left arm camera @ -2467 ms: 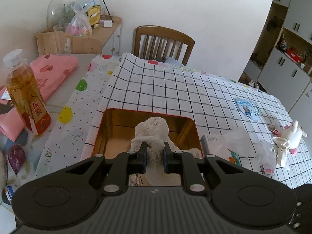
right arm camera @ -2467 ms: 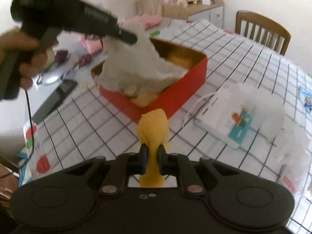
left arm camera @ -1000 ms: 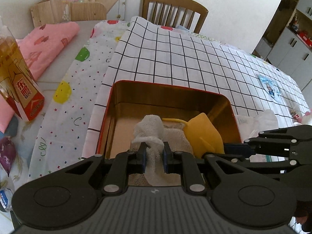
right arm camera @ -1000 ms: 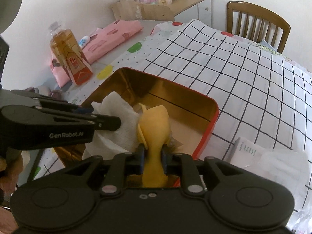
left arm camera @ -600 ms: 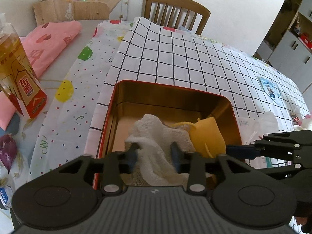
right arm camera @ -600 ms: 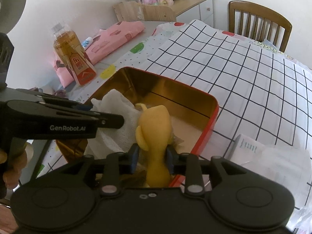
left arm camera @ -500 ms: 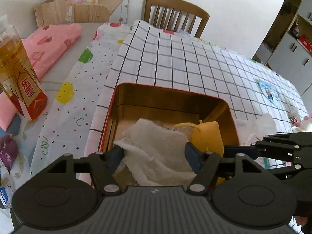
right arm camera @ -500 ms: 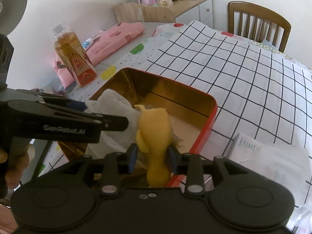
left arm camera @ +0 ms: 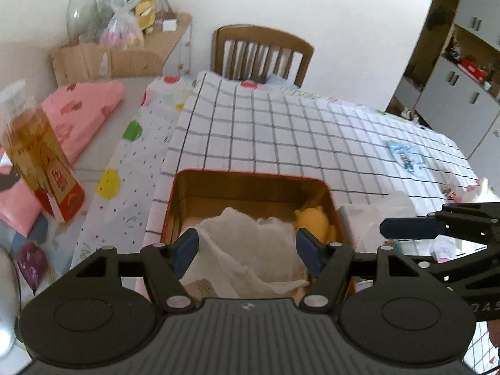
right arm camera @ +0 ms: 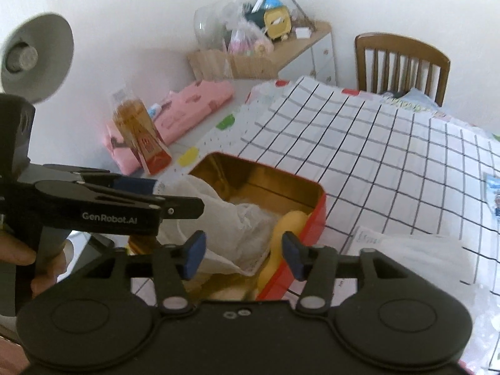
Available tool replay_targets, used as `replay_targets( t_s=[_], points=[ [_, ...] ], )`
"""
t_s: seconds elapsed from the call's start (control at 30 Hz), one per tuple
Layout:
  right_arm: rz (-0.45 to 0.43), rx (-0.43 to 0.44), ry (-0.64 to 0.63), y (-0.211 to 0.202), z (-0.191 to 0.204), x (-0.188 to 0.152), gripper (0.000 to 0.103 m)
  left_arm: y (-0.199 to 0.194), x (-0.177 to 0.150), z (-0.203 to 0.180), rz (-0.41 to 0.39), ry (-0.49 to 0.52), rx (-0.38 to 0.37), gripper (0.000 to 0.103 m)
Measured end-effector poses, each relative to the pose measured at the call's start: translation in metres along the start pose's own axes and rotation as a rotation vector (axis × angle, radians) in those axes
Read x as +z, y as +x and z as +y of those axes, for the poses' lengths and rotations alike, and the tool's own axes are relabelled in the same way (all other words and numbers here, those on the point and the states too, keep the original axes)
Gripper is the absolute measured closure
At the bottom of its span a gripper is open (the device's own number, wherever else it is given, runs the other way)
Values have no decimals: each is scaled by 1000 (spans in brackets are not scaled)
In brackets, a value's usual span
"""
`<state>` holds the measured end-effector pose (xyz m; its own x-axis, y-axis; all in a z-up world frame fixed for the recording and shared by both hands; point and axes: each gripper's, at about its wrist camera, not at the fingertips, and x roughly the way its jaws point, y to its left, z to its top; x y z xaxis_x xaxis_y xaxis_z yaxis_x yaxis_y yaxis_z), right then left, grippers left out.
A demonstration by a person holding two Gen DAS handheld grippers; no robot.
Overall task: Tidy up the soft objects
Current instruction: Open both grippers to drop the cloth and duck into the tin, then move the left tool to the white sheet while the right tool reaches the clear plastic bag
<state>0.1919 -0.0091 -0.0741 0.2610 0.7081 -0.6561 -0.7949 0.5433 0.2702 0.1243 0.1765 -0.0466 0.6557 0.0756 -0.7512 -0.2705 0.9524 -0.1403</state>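
Note:
A red tin box [left arm camera: 250, 177] with a gold inside stands on the checked tablecloth; it also shows in the right wrist view [right arm camera: 315, 218]. A white gauze cloth [left arm camera: 247, 250] lies crumpled in it, also seen from the right wrist [right arm camera: 225, 218]. A yellow soft toy [left arm camera: 314, 220] lies in the box's right side, also seen from the right wrist [right arm camera: 286, 228]. My left gripper [left arm camera: 247, 248] is open and empty above the cloth. My right gripper [right arm camera: 242, 254] is open and empty above the box's near edge; it shows at the right of the left wrist view [left arm camera: 409, 228].
A bottle of amber drink [left arm camera: 40, 162] and a pink cloth bundle [left arm camera: 78, 118] stand left of the box. A white packet and plastic wrap [right arm camera: 412, 259] lie right of it. A small white plush [left arm camera: 478, 187] sits far right. A wooden chair [left arm camera: 262, 53] stands behind the table.
Both grippers have opened and pulled back and up. The white cloth and the yellow toy were let go and now lie in the box.

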Motion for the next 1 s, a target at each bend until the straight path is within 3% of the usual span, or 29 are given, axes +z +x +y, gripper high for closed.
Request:
replay_targets(
  t_s=[0.27, 0.6, 0.93, 1.0],
  points=[
    [-88, -15, 25, -45, -6, -11, 38, -25, 2, -25, -59, 50, -42, 28],
    [-184, -82, 91, -97, -31, -40, 22, -40, 0, -66, -109, 131, -111, 20],
    [-200, -141, 121, -134, -73, -72, 14, -38, 5, -114, -147, 133, -184, 15],
    [-200, -156, 124, -140, -83, -77, 13, -35, 6, -125, -151, 131, -180, 7]
  ],
)
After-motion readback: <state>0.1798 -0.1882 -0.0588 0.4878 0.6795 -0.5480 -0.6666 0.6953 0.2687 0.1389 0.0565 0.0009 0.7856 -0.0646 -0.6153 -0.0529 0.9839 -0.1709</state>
